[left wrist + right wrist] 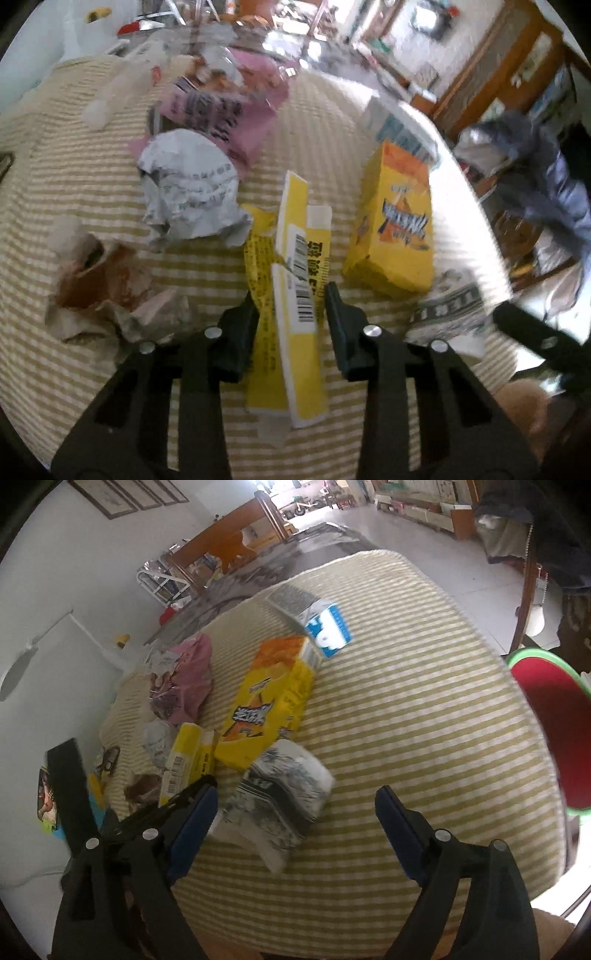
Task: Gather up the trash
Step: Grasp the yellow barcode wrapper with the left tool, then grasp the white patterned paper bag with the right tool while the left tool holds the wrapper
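Observation:
Trash lies on a round table with a yellow-and-white striped cloth (424,709). My left gripper (291,299) is open, its jaws on either side of a flattened yellow carton (299,306) with a barcode; I cannot tell if they touch it. Beside it lie an orange-yellow snack box (399,218), crumpled grey paper (188,195), a pink bag (229,110) and stained brown paper (99,291). My right gripper (295,805) is wide open and empty, just before a black-and-white printed wrapper (284,794). The snack box (269,701), a blue-and-white carton (328,627) and the yellow carton (188,760) lie beyond.
A red bin with a green rim (557,731) stands right of the table. The table edge curves close on the right in the left wrist view (476,206). Wooden furniture (229,542) and a tiled floor (491,579) lie beyond.

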`<state>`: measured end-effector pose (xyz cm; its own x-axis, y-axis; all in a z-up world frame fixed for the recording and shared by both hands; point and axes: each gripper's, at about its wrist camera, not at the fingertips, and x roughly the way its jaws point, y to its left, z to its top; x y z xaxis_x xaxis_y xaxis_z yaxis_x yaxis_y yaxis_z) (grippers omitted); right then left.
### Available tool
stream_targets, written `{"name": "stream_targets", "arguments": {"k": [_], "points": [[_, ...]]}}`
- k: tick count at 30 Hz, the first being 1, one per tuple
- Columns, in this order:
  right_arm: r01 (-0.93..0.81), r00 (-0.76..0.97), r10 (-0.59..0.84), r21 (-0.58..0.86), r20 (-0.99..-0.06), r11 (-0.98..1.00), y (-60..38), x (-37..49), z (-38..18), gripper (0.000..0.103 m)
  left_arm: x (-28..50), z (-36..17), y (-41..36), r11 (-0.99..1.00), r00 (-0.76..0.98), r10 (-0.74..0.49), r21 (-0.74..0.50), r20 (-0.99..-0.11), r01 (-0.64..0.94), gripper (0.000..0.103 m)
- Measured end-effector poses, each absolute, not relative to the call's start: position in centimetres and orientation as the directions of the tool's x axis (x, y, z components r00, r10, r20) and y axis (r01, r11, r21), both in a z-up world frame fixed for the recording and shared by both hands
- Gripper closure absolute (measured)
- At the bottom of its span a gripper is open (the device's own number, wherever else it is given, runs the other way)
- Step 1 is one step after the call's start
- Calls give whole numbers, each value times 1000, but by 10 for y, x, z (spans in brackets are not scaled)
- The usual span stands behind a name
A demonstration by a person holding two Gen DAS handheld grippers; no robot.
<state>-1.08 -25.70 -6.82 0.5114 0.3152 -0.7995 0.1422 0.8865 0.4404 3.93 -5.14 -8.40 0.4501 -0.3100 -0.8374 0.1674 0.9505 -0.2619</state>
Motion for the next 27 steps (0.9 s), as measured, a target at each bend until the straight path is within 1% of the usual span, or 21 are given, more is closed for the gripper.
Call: {"name": "stream_targets", "arguments": {"k": [1,4,8,11,18,27], "points": [[139,504,307,427,-807,894,-254,-10,-72,18,36,-79,-50,955,474,-296,-246,-830,165,70],[160,506,314,445,-803,881,-254,-7,-80,10,25,-55,-51,970,575,-238,-168,-783,173,70],[152,513,335,468,-790,871,-253,-1,-85,8,19,-37,-55,979,653,-195,-99,-732,181,70],[134,517,351,479,-781,868,-249,3,-88,8,17,-33,-58,980,673,-176,-61,-718,191,70],[107,515,384,502,-767,858,-242,6,-90,8,8,-22,-55,980,706,-162,-27,-690,199,70],[62,513,393,489,-763,870,-230,8,-90,8,7,-17,-53,980,720,-158,-20,-676,195,70]]}}
